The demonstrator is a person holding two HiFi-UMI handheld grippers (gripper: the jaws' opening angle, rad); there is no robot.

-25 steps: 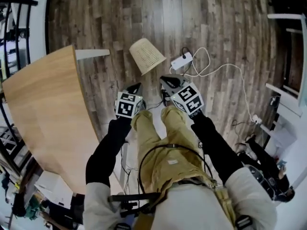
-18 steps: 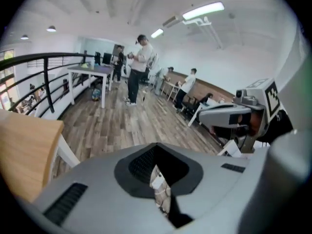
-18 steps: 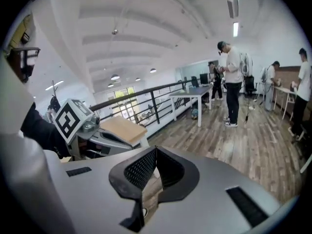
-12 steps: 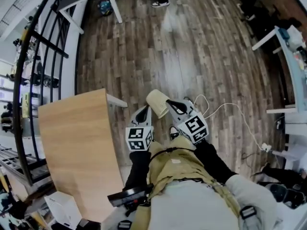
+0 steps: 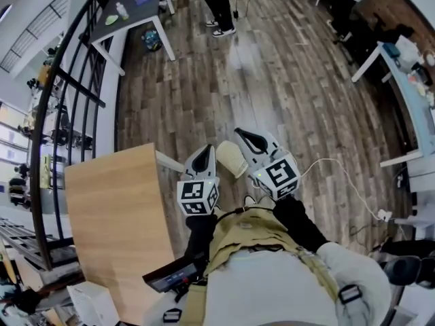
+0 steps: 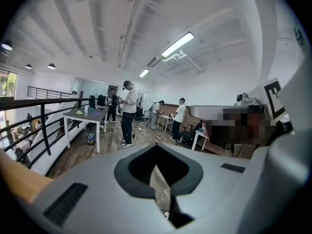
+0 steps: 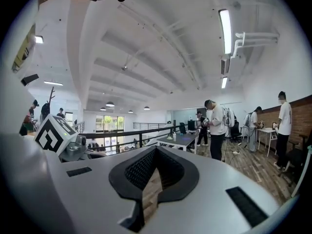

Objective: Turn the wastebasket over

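Observation:
The beige perforated wastebasket (image 5: 232, 159) lies on the wood floor far below, seen in the head view in the gap between my two grippers and partly covered by them. My left gripper (image 5: 206, 152) is raised just left of it and is shut with nothing in it. My right gripper (image 5: 243, 136) is raised just right of it, also shut and empty. Both gripper views look level across the room, and the wastebasket is in neither. In the left gripper view the left gripper (image 6: 157, 154) shows only a thin slit between its jaws, as does the right gripper (image 7: 155, 154) in its own view.
A light wooden tabletop (image 5: 115, 216) stands close on the left, with a black railing (image 5: 68, 94) beyond it. A white cable (image 5: 343, 176) runs over the floor at the right. Farther off are a white desk (image 5: 132, 11), a standing person (image 5: 219, 2) and white tables (image 5: 397, 60).
Both grippers have risen well above the floor and tilted up toward level. The head view has lifted from the floor to the room. The wastebasket looks smaller and stays on the floor.

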